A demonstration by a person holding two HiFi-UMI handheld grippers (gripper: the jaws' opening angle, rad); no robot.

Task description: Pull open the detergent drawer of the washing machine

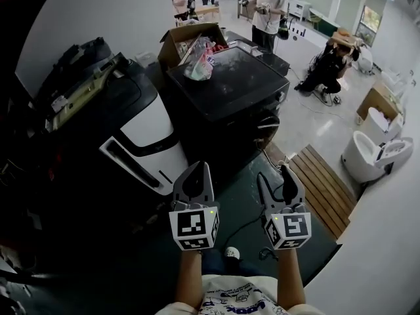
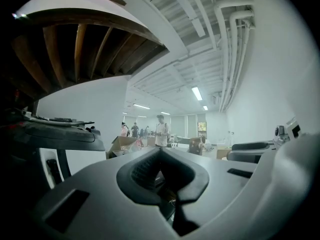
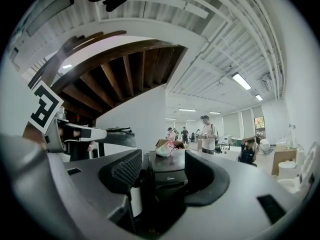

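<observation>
Dark floor mat (image 1: 244, 205) lies before the black washing machine (image 1: 226, 84). Short of it, my left gripper (image 1: 196, 170) is clenched empty and my right gripper (image 1: 273, 174) is released. I cannot make out its detergent drawer, so any pull should run straight out from that machine's front.

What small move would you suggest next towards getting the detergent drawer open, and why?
Probably carry the right gripper forward toward the dark washing machine: its jaws stand apart and frame that machine in its own view, yet both grippers hang well short of it. The left gripper looks shut.
</observation>
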